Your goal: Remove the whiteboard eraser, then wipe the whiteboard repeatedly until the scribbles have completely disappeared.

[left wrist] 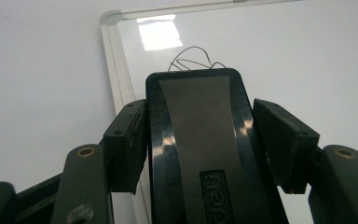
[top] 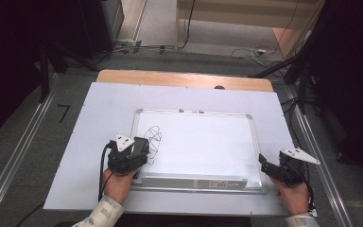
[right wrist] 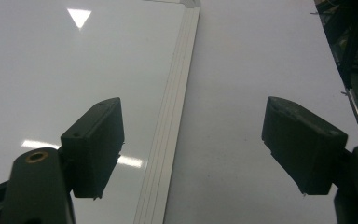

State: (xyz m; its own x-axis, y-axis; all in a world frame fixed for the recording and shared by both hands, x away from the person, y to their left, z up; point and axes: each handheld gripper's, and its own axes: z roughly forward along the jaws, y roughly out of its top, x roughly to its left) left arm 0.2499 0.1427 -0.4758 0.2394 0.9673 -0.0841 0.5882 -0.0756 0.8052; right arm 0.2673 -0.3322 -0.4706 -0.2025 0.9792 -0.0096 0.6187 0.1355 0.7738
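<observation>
A white whiteboard [top: 203,142] with a silver frame lies flat on the table, with a thin black scribble [top: 153,137] near its left edge. My left gripper [top: 139,150] hovers over that left edge, shut on a black eraser [left wrist: 200,140] with a grey felt-like top. Both pads press its sides. The scribble [left wrist: 193,58] shows just beyond the eraser's front end. My right gripper [top: 263,163] rests at the board's lower right corner. In the right gripper view its jaws [right wrist: 193,121] stand wide open, straddling the board's right frame [right wrist: 172,126], with nothing held.
The board lies on a large white sheet [top: 104,109] that covers a wooden table [top: 179,78]. Cables [top: 255,51] run over the floor beyond the table. Dark stands and metal rails flank both sides.
</observation>
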